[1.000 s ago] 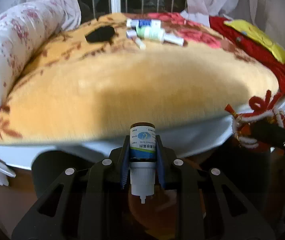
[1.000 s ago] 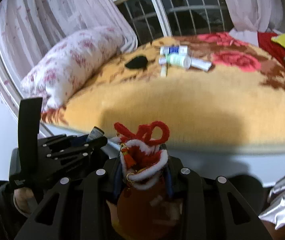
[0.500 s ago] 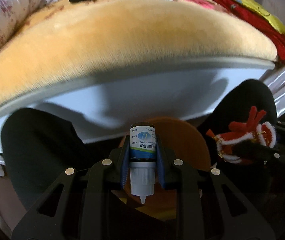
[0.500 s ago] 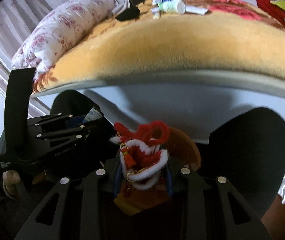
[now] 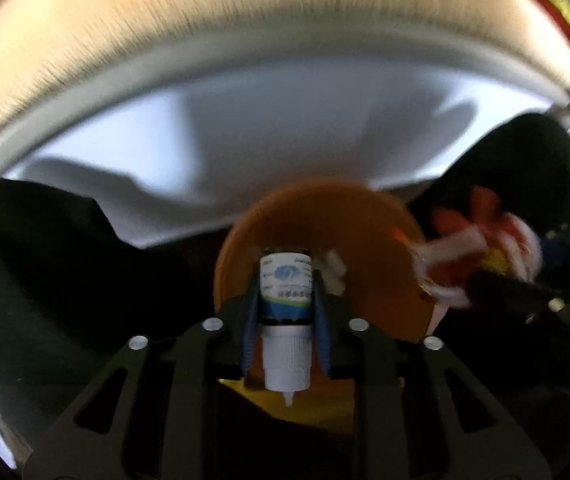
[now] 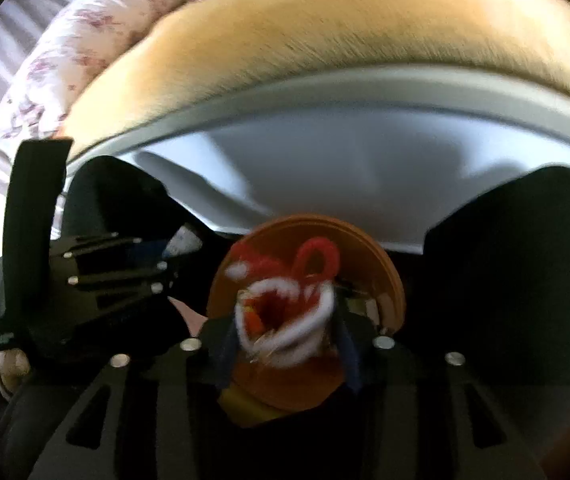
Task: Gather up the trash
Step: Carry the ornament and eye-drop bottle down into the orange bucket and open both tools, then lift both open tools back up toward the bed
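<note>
A small dropper bottle (image 5: 287, 344) with a blue-green label and white cap sits sharp between my left gripper's (image 5: 285, 276) blue pads, whose jaws are opening over the round orange bin (image 5: 377, 240). My right gripper (image 6: 285, 332) is also opening. The red and white woolly ornament (image 6: 285, 312) between its pads is blurred and loose, above the orange bin (image 6: 381, 264). In the right wrist view the left gripper (image 6: 117, 272) with the bottle (image 6: 183, 242) hangs at the left. The ornament (image 5: 465, 252) appears at the right of the left wrist view.
The bin stands on the floor between two dark trouser legs (image 5: 45, 280) (image 6: 525, 260) of the person. Behind it rises the white bed side (image 5: 285, 120) under a yellow plush blanket (image 6: 325, 32). A flowered pillow (image 6: 73, 52) lies at upper left.
Both grippers have dropped and tipped downward from bed height to just above the orange bin. The ornament has come loose in the right jaws, while the bottle keeps its place in the left.
</note>
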A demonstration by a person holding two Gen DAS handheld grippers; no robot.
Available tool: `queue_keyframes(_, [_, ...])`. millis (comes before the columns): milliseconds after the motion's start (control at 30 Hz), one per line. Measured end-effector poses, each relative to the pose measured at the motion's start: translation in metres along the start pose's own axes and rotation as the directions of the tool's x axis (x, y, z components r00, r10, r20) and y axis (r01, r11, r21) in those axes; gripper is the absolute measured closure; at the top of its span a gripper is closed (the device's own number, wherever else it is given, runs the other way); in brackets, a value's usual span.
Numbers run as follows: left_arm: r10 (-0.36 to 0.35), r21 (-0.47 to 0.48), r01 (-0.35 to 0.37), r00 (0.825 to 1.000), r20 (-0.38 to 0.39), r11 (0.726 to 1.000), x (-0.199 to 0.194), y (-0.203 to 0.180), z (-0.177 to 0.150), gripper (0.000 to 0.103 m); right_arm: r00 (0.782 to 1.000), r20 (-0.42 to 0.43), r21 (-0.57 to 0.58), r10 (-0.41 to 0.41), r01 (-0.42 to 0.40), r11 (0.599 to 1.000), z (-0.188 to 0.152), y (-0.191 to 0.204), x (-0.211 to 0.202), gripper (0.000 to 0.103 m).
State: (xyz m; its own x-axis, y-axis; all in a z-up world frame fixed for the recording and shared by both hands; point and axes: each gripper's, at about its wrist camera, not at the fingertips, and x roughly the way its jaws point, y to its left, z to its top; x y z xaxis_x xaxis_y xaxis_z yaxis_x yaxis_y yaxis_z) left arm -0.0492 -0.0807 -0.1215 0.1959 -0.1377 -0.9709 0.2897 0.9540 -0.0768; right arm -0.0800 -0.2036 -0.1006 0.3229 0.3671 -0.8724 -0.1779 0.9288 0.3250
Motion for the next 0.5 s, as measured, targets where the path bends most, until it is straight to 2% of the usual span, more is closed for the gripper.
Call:
queue_keyframes(33, [0.013, -0.001, -0.013, 1.000, -0.025, 1.000, 0.006, 0.001, 0.000, 0.050, 1.000, -0.007, 0.011, 0.000, 0.000, 1.000, 0.001, -0.002, 0.002, 0.058])
queue_keyframes(100, [0.008, -0.015, -0.009, 0.999, -0.052, 1.000, 0.012, 0.003, -0.001, 0.050, 1.000, -0.009, 0.018, -0.001, 0.001, 1.000, 0.001, -0.004, 0.002, 0.057])
queue_keyframes(267, [-0.015, -0.048, 0.013, 0.999, -0.036, 0.999, 0.004, 0.009, -0.003, 0.046, 0.999, 0.045, 0.013, -0.019, 0.019, 1.000, -0.005, -0.003, -0.014, 0.043])
queue_keyframes(367, [-0.037, -0.061, 0.037, 0.999, -0.002, 0.997, -0.007, 0.010, -0.003, 0.045, 0.996, 0.087, 0.012, -0.019, 0.018, 1.000, -0.008, -0.002, -0.029, 0.042])
queue_keyframes(467, [-0.077, -0.061, 0.082, 0.995, 0.070, 0.995, -0.028, 0.012, -0.005, 0.044, 0.990, 0.140, 0.008, -0.003, 0.002, 1.000, -0.008, 0.000, -0.053, 0.036])
queue_keyframes(500, [-0.097, -0.050, 0.103, 0.988, 0.116, 0.993, -0.043, 0.013, -0.006, 0.041, 0.987, 0.162, -0.005, 0.005, -0.004, 1.000, -0.006, 0.002, -0.063, 0.034])
